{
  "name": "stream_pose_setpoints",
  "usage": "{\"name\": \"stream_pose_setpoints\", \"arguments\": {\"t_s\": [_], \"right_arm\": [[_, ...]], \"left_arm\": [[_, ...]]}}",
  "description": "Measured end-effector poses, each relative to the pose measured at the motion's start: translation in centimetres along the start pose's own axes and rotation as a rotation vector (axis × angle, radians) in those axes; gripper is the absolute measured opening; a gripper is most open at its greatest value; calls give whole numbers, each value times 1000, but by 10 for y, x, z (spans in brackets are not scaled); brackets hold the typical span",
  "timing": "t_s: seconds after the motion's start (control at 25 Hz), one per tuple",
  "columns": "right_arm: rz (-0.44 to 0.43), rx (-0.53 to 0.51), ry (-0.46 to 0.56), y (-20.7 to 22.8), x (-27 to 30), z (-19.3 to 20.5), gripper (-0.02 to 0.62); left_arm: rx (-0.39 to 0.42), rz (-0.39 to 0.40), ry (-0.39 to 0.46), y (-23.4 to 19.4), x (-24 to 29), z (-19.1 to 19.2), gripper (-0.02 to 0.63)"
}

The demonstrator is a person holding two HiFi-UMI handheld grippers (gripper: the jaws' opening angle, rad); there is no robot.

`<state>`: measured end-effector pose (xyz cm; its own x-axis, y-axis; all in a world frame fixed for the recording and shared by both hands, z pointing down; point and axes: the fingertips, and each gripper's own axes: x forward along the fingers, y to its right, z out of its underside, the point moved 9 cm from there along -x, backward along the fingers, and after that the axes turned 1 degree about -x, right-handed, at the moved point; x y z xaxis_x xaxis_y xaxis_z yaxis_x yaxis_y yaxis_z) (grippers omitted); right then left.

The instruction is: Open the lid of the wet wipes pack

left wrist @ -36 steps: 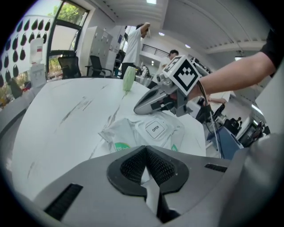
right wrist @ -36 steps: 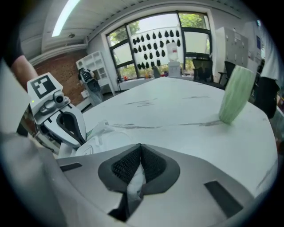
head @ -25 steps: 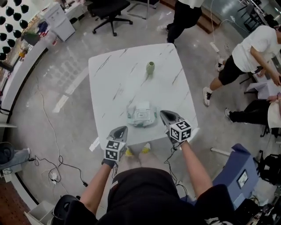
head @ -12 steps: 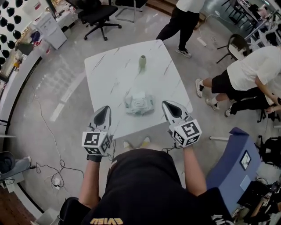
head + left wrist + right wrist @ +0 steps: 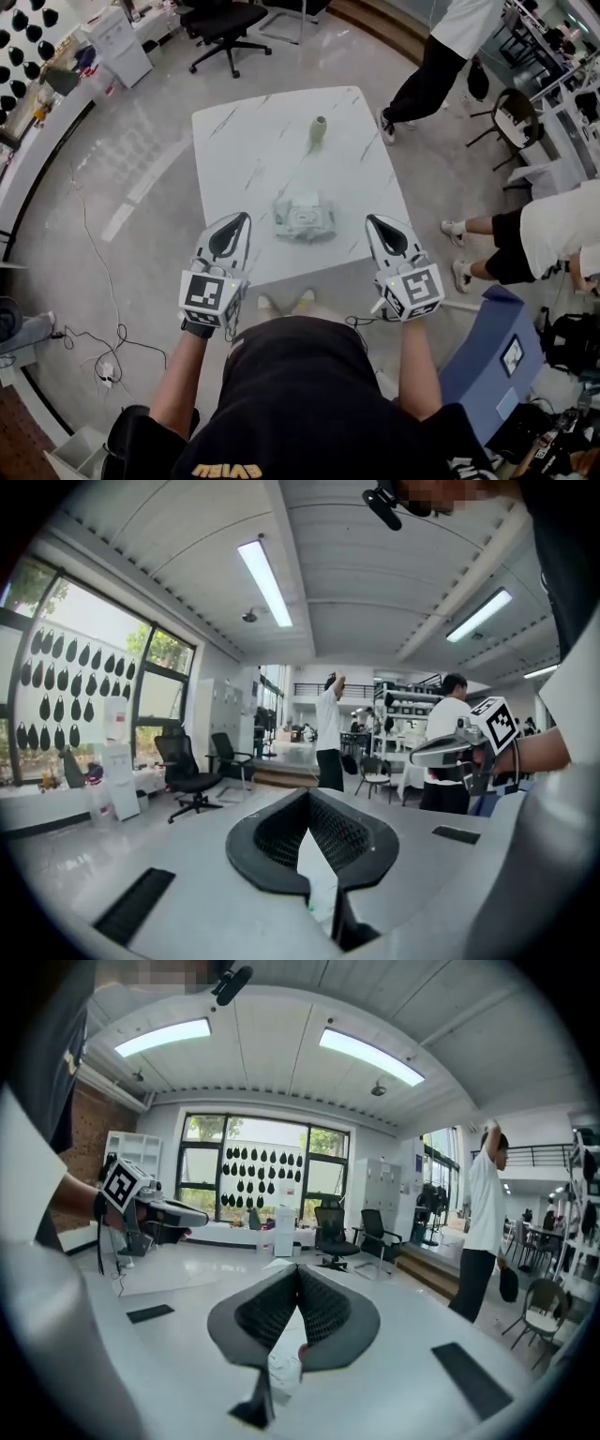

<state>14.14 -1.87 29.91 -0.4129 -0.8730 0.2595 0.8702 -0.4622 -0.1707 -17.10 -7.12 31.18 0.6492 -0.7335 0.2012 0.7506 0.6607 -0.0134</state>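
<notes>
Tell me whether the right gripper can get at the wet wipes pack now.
Probably yes. The right gripper, shut and empty, is held to the right of the wet wipes pack, which lies in the open on the table. Nothing stands between them; the green vase is farther back.

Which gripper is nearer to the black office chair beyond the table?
Left. The left gripper is almost in line with the black office chair; the right gripper is over the table at its near right corner, farther aside.

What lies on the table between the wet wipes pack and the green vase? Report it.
Nothing: the head view shows only bare marble tabletop between the wet wipes pack and the green vase.
</notes>
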Motion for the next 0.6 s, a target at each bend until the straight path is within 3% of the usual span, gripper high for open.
{"name": "stream_pose_setpoints", "arguments": {"t_s": [0.16, 0.28, 0.36, 0.48, 0.6], "right_arm": [[22, -92, -25, 4, 0, -2, 2], [8, -91, -6, 3, 6, -8, 2], [-19, -28, 7, 3, 12, -8, 2], [-85, 227, 82, 18, 21, -11, 2], [-101, 275, 116, 27, 28, -15, 2]], "left_arm": [[-68, 33, -13, 15, 12, 2, 18], [-49, 49, -7, 22, 7, -2, 18], [-51, 48, -18, 25, 2, -2, 18], [-147, 46, -15, 22, 2, -1, 18], [-155, 45, -16, 20, 12, 3, 18]]}}
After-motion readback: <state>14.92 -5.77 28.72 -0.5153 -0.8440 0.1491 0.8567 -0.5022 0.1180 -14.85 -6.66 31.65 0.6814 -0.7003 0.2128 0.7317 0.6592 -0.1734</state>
